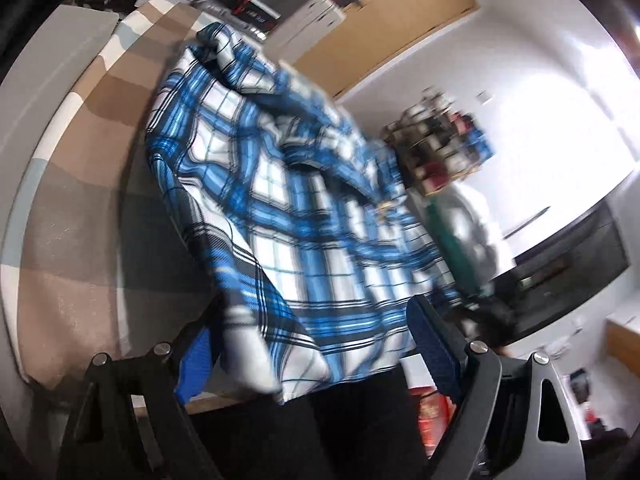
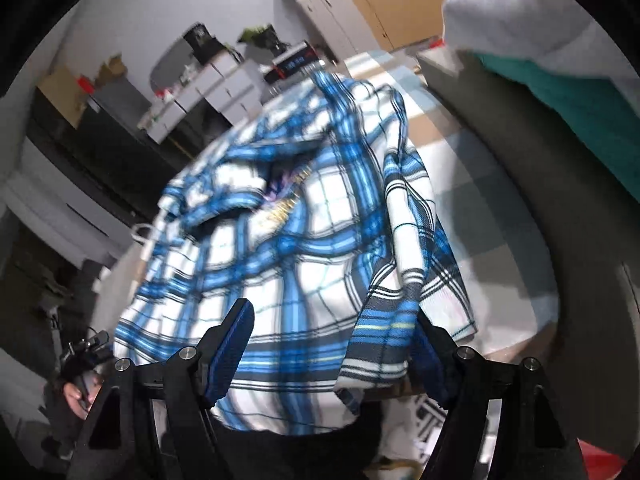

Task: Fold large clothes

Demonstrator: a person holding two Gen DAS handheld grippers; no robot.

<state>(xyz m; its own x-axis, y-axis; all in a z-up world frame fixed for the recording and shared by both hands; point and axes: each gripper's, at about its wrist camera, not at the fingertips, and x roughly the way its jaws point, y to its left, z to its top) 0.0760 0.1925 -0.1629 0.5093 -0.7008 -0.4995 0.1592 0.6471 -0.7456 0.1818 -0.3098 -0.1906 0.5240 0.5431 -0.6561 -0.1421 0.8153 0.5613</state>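
Claws, left (image 1: 316, 344) and right (image 2: 332, 344), spread wide around plaid shirt (image 1: 280, 184).

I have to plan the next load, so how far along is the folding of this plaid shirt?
Early on. Done: little, the plaid shirt is bunched and creased, with no neat fold showing. In hand: both the left gripper and right gripper stand open around its near hem, over the striped cloth. Left: grip, spread flat, fold sleeves and body.

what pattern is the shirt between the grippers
The shirt is a blue, white and black plaid; it shows best in the right wrist view.
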